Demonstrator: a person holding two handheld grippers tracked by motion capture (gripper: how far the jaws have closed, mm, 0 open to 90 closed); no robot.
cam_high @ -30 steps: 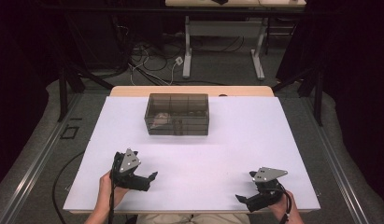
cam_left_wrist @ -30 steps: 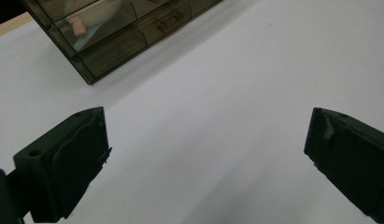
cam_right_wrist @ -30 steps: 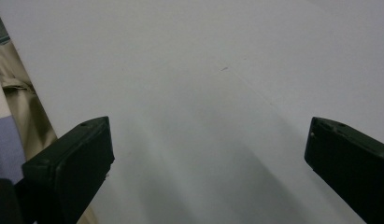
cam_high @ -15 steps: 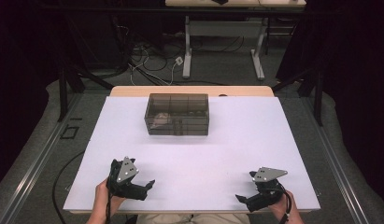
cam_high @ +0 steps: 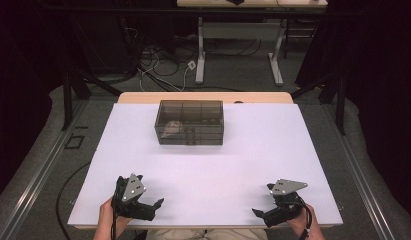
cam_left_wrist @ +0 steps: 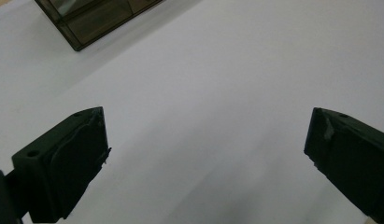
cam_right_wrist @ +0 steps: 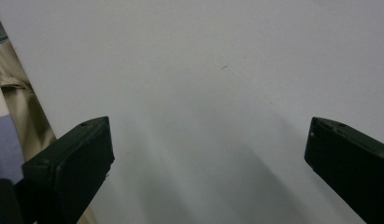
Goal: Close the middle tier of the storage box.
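Left gripper: held at the near left edge of the table, jaws pointed toward the middle of the near edge. In the left gripper view the two black jaws are spread wide apart with bare white surface between them; nothing is held.

Right gripper: held at the near right edge of the table, jaws pointed left toward the other gripper. In the right gripper view the jaws are likewise spread wide, with nothing between them.

Hands: each gripper is grasped from the near side; the left hand and the right hand are seen at the bottom of the high view.

Compartment box: a dark, see-through box with inner dividers, placed on the far half of the table, slightly left of centre. It is well apart from both grippers. A pale item is seen in its left part; its nature cannot be told. One corner of the box is seen at the top left of the left gripper view.

Table: covered by a white sheet; a wooden strip is left uncovered along the far edge.

Cables: laid on the floor beyond the far edge of the table.
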